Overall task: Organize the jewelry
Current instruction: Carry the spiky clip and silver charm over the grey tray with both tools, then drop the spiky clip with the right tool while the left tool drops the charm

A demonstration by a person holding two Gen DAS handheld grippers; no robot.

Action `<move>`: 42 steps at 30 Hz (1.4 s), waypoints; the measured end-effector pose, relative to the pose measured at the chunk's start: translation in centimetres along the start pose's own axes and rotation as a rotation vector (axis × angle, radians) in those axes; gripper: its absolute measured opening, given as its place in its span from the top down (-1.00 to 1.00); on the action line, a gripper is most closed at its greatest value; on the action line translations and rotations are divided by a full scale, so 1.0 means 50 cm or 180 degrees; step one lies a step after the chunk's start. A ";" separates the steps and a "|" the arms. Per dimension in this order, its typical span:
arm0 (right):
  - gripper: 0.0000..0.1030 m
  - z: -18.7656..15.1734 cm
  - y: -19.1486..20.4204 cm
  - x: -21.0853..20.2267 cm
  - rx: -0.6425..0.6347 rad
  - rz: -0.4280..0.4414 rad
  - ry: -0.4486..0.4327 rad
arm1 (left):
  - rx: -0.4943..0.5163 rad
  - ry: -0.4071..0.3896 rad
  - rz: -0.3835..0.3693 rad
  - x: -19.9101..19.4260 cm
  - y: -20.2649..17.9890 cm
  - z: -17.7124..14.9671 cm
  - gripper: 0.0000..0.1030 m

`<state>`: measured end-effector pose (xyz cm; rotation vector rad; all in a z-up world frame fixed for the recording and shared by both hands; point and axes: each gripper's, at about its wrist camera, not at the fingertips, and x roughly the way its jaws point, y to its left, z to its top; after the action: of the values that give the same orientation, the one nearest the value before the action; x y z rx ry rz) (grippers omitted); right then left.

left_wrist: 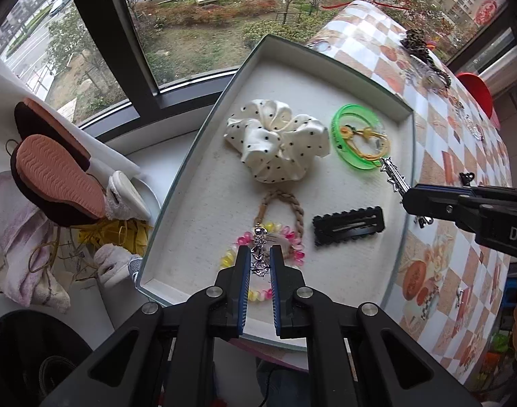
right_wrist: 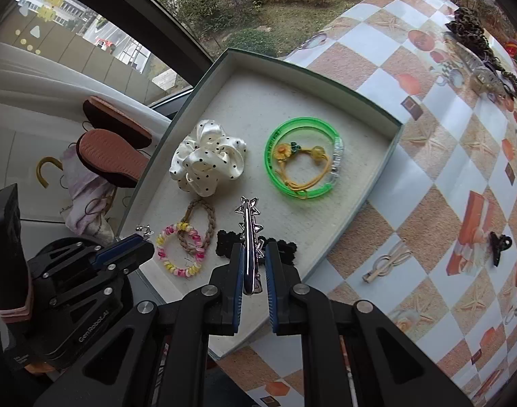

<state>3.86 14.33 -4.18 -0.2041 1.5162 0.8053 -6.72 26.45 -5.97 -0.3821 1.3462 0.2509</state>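
Left hand-held gripper (left_wrist: 260, 257) is clamped on a small silver charm (left_wrist: 259, 251), poised over the near end of the tray (left_wrist: 190, 169), above the pink-yellow coil band (left_wrist: 292, 237); right hand-held gripper (right_wrist: 253, 264) grips a silver star clip (right_wrist: 249, 234) over the black clip (left_wrist: 348, 225), at the tray's 5 o'clock corner. Judged step: depositing both pieces. Beyond lie the dotted scrunchie (left_wrist: 275, 139) and green bangle (left_wrist: 357, 135); bare felt remains at 12 o'clock. Next move calls for lowering, then releasing; further pieces wait on the counter (right_wrist: 377, 51).
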 end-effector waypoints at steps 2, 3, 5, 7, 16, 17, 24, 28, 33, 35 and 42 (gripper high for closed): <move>0.74 0.005 0.000 0.014 0.0031 0.0008 0.0043 | -0.0035 0.0020 0.0038 0.015 0.005 0.004 0.70; 0.74 0.007 0.000 0.021 0.0044 0.0010 0.0059 | -0.0054 0.0031 0.0050 0.023 0.007 0.005 0.70; 0.74 0.013 0.001 0.037 0.0055 -0.0002 0.0095 | -0.0080 0.0055 0.0072 0.034 0.011 0.006 0.70; 0.74 0.018 0.000 0.051 0.0058 -0.0034 0.0120 | -0.0077 0.0079 0.0113 0.046 0.012 0.007 0.70; 0.74 0.048 -0.011 0.103 0.0129 -0.0161 0.0179 | -0.0057 0.0160 0.0228 0.080 0.011 0.004 0.70; 0.74 0.050 -0.011 0.107 0.0120 -0.0169 0.0193 | -0.0050 0.0160 0.0253 0.081 0.010 0.004 0.70; 0.74 0.047 -0.017 0.123 0.0128 -0.0216 0.0259 | 0.0056 0.0166 0.0384 0.083 -0.005 0.006 0.70; 0.74 0.047 -0.017 0.107 0.0138 -0.0189 0.0223 | 0.0047 0.0194 0.0411 0.080 -0.009 0.006 0.70; 0.72 0.046 -0.019 0.064 0.0139 -0.0137 0.0095 | 0.0058 0.0206 0.0438 0.073 -0.012 0.001 0.70; 0.67 0.044 -0.017 0.048 0.0167 -0.0124 0.0034 | 0.0074 0.0211 0.0452 0.071 -0.014 -0.002 0.70; 0.36 0.021 -0.038 0.001 0.0295 -0.0104 -0.0096 | 0.0047 0.0260 0.0426 0.064 -0.013 -0.006 0.70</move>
<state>5.78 13.57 -4.82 -0.1471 1.5142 0.7076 -6.04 25.60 -9.05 -0.2927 1.4553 0.3391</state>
